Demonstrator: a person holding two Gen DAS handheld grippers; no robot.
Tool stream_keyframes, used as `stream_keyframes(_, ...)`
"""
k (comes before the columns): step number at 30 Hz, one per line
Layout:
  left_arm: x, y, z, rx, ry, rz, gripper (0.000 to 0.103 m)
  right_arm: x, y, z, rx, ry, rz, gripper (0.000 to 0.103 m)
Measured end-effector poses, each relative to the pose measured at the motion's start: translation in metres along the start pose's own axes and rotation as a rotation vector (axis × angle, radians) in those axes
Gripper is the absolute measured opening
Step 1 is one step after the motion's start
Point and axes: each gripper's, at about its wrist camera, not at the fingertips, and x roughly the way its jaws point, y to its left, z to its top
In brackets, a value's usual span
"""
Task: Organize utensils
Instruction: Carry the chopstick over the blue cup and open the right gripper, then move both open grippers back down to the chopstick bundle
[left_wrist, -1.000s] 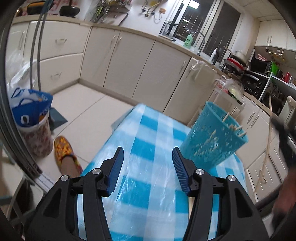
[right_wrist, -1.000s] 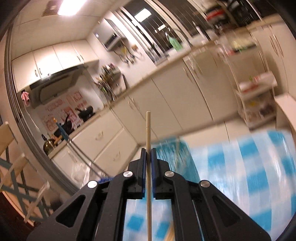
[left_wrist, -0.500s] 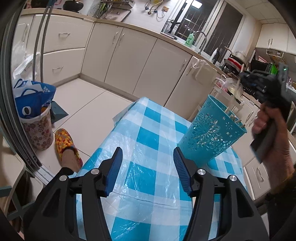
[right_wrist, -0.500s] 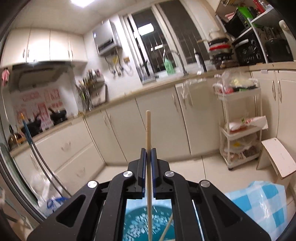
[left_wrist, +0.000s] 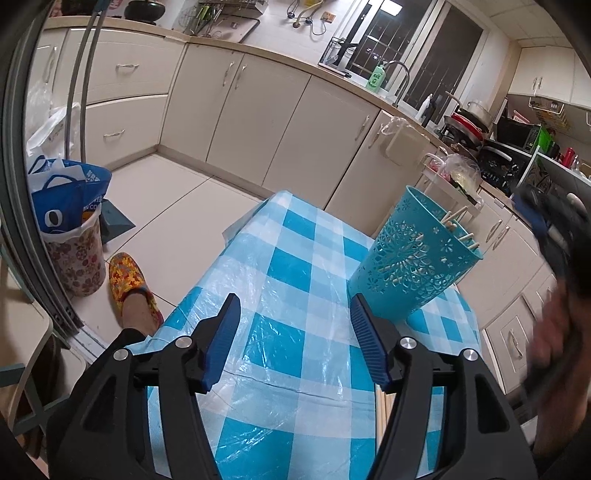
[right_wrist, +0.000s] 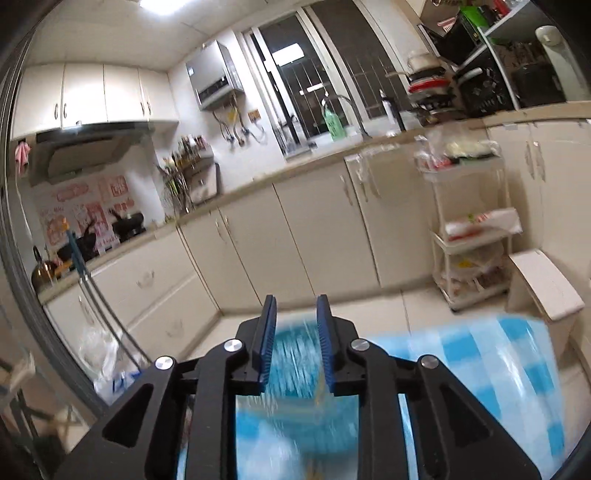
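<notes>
We take the teal utensil holder (left_wrist: 410, 266) as our landmark. It stands on the table (left_wrist: 295, 295), which is covered in blue-and-white check cloth under clear plastic, and it leans slightly to the right in the left wrist view.

Far left of the holder, on the floor, we note a flowered bin (left_wrist: 75, 258) lined with a blue bag, and beside it, nearer the table, a foot in a patterned slipper (left_wrist: 133, 284).

Left of and nearer than the holder, the left gripper (left_wrist: 295, 325) hovers over the cloth. Its blue-padded fingers (left_wrist: 225, 332) stand wide apart and hold nothing; only cloth shows between them. The right-hand pad sits just beside the holder's base in this view; we cannot tell whether they touch.

Inside the holder, several wooden chopsticks (left_wrist: 458, 225) lean against its right rim, tips showing above the edge. Below the holder, behind the left gripper's right finger, pale stick ends (left_wrist: 384, 402) lie on the table.

Right of the holder, the right gripper appears only as a dark, blurred shape (left_wrist: 554, 229), with a blurred hand (left_wrist: 550, 350) beneath it.

In the right wrist view, the right gripper (right_wrist: 295, 343) has its fingers moderately parted, nothing clamped. The holder (right_wrist: 295, 369) shows as a teal blur directly below and between them.
</notes>
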Motion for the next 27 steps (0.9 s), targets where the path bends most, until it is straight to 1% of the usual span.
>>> stream_keyframes(3,-0.002,-0.004,-0.003,0.012,0.002,-0.002,0.059,-0.007,-0.005,-0.049,-0.02,0.154,-0.036,0.023)
stream_keyframes(5,-0.004,-0.008,-0.006,0.021,0.007,-0.006,0.059,-0.001,-0.013,-0.09,0.001,0.289,-0.053,0.023)
stream_keyframes(7,-0.006,-0.012,-0.008,0.034,0.011,-0.009,0.059,0.008,-0.017,-0.117,0.011,0.394,-0.07,0.023)
stream_keyframes(8,-0.008,-0.015,-0.009,0.043,0.012,-0.01,0.059,0.014,-0.019,-0.13,0.016,0.437,-0.077,0.023)
stream_keyframes(9,-0.009,-0.016,-0.01,0.048,0.012,-0.011,0.06,0.017,-0.019,-0.137,0.015,0.459,-0.08,0.023)
stream_keyframes(11,-0.012,-0.017,-0.011,0.055,0.014,-0.011,0.063,0.023,-0.015,-0.145,0.01,0.496,-0.077,0.023)
stream_keyframes(19,-0.011,-0.009,-0.014,0.046,0.035,-0.001,0.063,0.044,-0.003,-0.163,-0.043,0.572,-0.105,0.021)
stream_keyframes(24,-0.003,-0.013,-0.017,0.069,0.066,-0.003,0.063,0.049,0.003,-0.165,-0.113,0.575,-0.139,0.02)
stream_keyframes(27,0.011,-0.025,-0.019,0.119,0.118,-0.006,0.063,0.05,0.01,-0.166,-0.201,0.583,-0.154,0.019)
